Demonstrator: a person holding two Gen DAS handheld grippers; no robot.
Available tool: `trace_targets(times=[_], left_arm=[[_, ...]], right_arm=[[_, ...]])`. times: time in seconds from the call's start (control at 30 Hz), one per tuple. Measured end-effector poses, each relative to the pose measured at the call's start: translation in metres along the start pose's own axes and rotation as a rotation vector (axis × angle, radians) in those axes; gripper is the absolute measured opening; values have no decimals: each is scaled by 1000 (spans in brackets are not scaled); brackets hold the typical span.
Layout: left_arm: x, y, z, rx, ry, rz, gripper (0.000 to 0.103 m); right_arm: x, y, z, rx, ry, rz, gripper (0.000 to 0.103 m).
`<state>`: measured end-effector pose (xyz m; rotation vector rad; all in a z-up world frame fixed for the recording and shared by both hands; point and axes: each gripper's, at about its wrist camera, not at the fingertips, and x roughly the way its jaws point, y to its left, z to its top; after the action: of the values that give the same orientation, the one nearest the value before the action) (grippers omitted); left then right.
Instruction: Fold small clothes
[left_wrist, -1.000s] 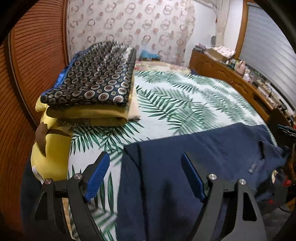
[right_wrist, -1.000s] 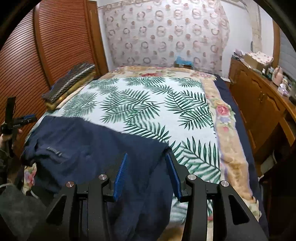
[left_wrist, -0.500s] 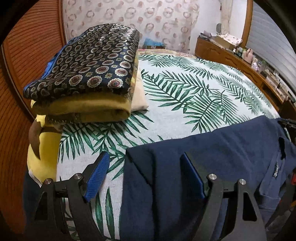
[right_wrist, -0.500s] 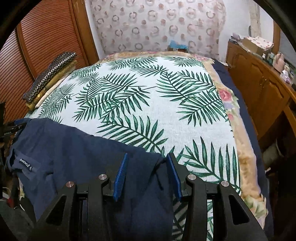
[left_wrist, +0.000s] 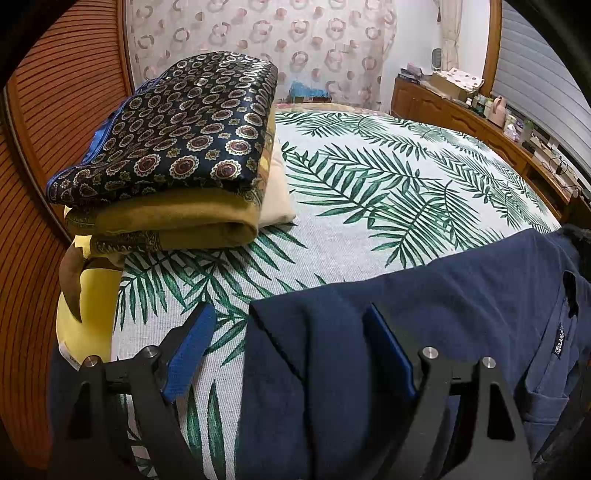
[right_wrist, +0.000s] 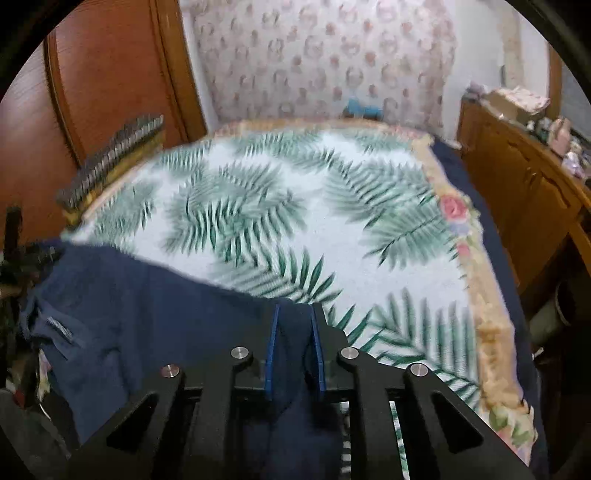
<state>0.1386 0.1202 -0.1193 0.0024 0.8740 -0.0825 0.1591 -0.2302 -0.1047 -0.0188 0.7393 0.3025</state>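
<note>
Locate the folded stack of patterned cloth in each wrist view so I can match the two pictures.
Left wrist view: the folded stack fills the upper left, close, on the leaf-print bedcover.
Right wrist view: the same stack is small and blurred at the far left edge of the bed.
Shared landmark: the navy garment in the foreground.

Right wrist view smeared by motion blur, navy garment (right_wrist: 155, 314) label unreadable (too small), its lower part cut off at the frame bottom, dresser clutter (right_wrist: 557, 136) indistinct
</note>
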Motion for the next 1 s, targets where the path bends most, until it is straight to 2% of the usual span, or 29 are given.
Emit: trace_targets(times=[0.1, 0.27, 0.43, 0.47, 0.6, 0.77, 0.9, 0.93, 0.97, 1.0], left_arm=[[0, 0, 0, -1, -1, 0, 84], [0, 0, 0, -1, -1, 0, 84], [0, 0, 0, -1, -1, -1, 84], [0, -1, 0, -1, -2, -1, 84], [0, -1, 0, -1, -2, 0, 84], [0, -1, 1, 9, 5, -5, 82], [-5, -8, 0, 48, -4, -48, 49], [-6, -9, -1, 51, -3, -60, 44], [-8, -10, -2, 48, -2, -73, 30], [-9, -10, -2, 41, 7, -99, 17]], right_arm=[[-24, -10, 3, 55, -76, -20, 15], [-9, -2, -2, -6, -14, -58, 15], [7, -5, -1, 12, 19, -51, 17], [9, -6, -1, 18, 21, -49, 20], [18, -7, -3, 10, 52, -91, 52], [20, -7, -5, 17, 59, -66, 57], [18, 3, -8, -23, 66, -35, 57], [18, 6, -9, -36, 76, -31, 48], [17, 8, -8, -43, 82, -22, 40], [15, 10, -9, -49, 89, 2, 26]])
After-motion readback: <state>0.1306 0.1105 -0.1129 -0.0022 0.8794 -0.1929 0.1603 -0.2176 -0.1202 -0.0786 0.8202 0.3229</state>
